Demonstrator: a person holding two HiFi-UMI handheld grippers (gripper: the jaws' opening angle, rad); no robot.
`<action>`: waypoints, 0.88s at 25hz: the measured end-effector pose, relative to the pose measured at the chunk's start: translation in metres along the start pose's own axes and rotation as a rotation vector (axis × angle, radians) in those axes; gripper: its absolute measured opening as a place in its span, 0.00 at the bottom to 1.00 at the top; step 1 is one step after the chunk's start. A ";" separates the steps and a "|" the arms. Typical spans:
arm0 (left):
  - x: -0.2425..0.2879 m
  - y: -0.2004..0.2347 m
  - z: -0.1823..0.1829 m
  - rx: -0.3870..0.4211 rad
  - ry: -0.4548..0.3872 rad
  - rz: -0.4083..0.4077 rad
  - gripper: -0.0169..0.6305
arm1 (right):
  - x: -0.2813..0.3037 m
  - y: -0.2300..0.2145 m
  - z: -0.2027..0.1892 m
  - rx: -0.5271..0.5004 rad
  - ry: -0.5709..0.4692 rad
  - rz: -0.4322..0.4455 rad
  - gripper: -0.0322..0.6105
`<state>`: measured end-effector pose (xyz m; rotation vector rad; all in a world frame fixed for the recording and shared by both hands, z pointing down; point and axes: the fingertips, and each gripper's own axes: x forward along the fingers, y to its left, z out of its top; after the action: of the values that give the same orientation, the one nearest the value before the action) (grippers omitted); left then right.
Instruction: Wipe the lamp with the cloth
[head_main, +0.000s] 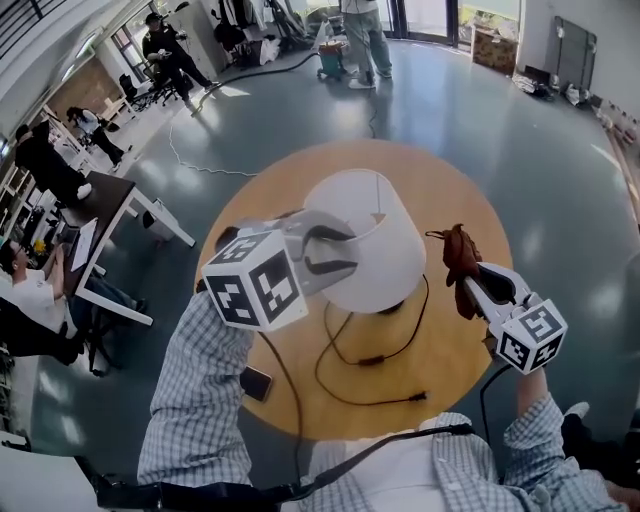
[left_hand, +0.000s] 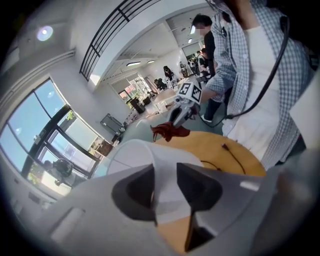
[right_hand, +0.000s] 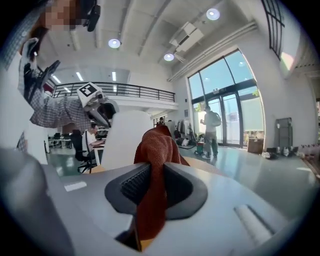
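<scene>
Lamp (head_main: 375, 235) x1, rim between half-open L tongs (head_main: 338, 250); R tongs (head_main: 472, 287) clamp 1 cloth (head_main: 458, 252).

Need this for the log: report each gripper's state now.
Left gripper: open, jaws astride the lampshade edge, not visibly pressing.
Right gripper: shut on the cloth.

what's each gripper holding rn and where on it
Right gripper clamps the red-brown cloth by a fold, most bunched beyond the jaws. Left gripper has the lampshade wall between its jaws; a firm grip cannot be told.
</scene>
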<state>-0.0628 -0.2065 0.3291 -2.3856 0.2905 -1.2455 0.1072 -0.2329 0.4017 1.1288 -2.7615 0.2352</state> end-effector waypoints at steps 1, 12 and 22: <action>0.000 0.003 -0.003 -0.009 -0.004 0.004 0.23 | 0.003 -0.004 -0.008 0.031 0.009 -0.019 0.17; 0.005 0.041 -0.012 -0.101 -0.045 0.063 0.25 | 0.095 0.047 -0.054 0.082 0.087 0.140 0.17; 0.003 0.055 -0.023 -0.177 -0.076 0.090 0.26 | 0.155 0.072 -0.023 -0.037 -0.046 0.188 0.16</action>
<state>-0.0790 -0.2630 0.3169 -2.5310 0.4976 -1.1274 -0.0510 -0.2828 0.4481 0.8761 -2.9013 0.1810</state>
